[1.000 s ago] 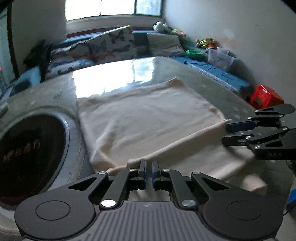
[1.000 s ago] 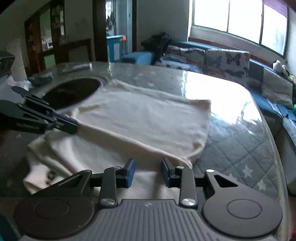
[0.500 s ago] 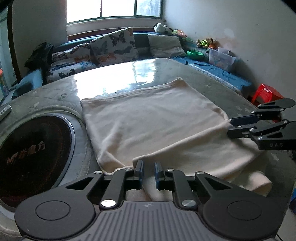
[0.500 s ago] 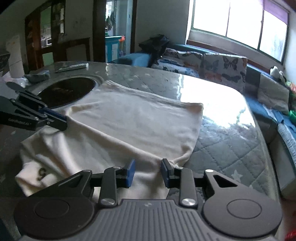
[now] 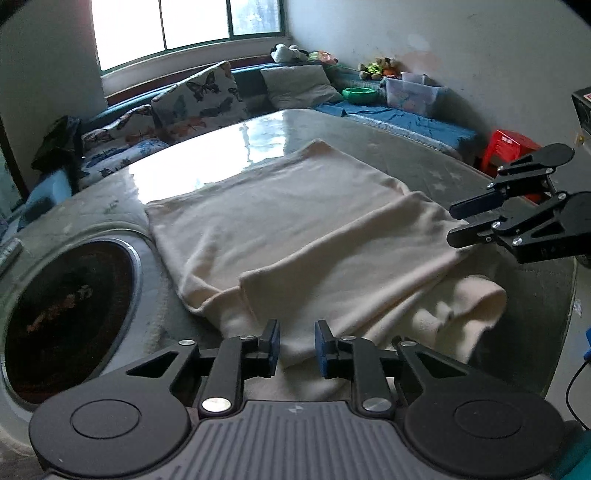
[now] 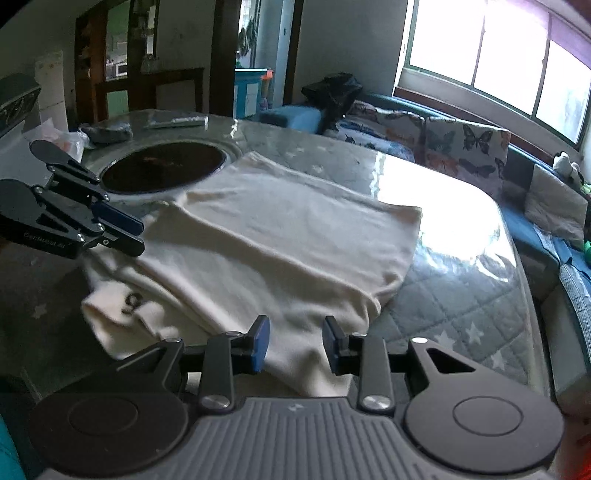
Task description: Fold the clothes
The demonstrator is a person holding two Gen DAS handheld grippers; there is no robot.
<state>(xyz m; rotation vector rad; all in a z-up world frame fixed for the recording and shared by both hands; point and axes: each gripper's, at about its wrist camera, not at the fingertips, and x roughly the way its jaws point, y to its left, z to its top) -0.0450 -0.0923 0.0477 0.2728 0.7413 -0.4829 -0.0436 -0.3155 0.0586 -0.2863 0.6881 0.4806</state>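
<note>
Nearest: left tongs [image 5: 295, 345] spread, pads apart w/ gap, just been opening; cloth [image 5: 295, 240] edge lies under the gap, not pinched. Right tongs [image 6: 295, 343] likewise spread, a bit wider, cloth below the gap, no grip. In left view, right tongs [image 5: 456, 225] come in from the side at cloth's right edge; touching or just above, can't tell. In right view, left tongs [image 6: 136, 232] at cloth's left edge, same doubt.

Cloth: cream, flat on counter [image 6: 443, 295], partly folded, one flap laid over the main panel, rumpled sleeve bit [image 6: 125, 306] w/ small dark mark at near corner, hanging twd counter edge.

Left of cloth: round dark inset [image 5: 66, 317] w/ metal rim, sunk in counter, cloth edge just beside it. Beyond cloth: glossy counter top, window glare. Past inset, flat packet [image 6: 177, 120] and dark bundle [image 6: 107, 132].

Further back from cloth: butterfly cushions [image 5: 201, 99], grey pillow [image 5: 299, 86], green bowl [image 5: 360, 94], clear box [image 5: 410, 94], red stool [image 5: 506, 146], window [image 5: 184, 29].
</note>
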